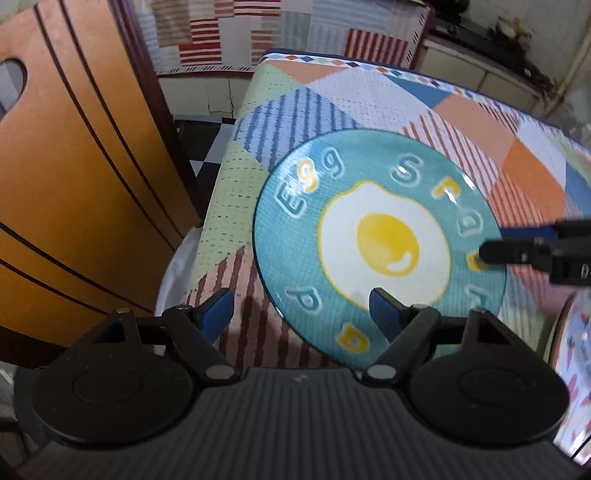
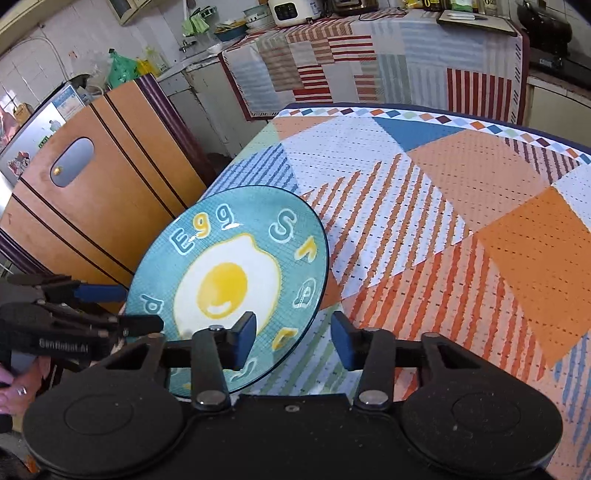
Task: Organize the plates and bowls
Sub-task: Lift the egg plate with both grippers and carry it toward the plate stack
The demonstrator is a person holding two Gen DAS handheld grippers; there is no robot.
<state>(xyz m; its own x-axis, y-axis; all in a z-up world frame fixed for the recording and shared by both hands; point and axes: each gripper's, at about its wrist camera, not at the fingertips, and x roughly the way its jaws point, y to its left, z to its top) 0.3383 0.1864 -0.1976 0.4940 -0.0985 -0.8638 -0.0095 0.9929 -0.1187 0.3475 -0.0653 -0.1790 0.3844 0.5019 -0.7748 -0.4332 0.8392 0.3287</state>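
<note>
Teal glazed ceramic, round and shallow with a fried egg painted in the middle and "Egg" lettering round the rim, that's the plate (image 1: 380,243) both tools are closing in on, and it sits flat on the patchwork tablecloth (image 1: 369,96) near the table's left edge. I'd guess it's stiff, fairly weighty for its size, slick from the glaze and happy to chip, so the rim is the only real handle: one finger over, one under, squeezed gently. Nearest in the left wrist view, the left gripper (image 1: 301,314) stands with its blue pads well apart, one over bare cloth and one over the plate's near rim, nothing clamped. The right gripper (image 2: 293,341) straddles the plate's edge, one pad over the dish and one over the cloth; they look narrower but I can't see them pressing on it yet. Only the left view catches a second dish, a white bowl with pink marks (image 1: 576,369), at the right border. Only the right view shows a hand with a ring (image 2: 16,391), the orange-brown wooden chair back (image 2: 92,199) beyond the table and the cluttered kitchen counter (image 2: 258,22) far back.
</note>
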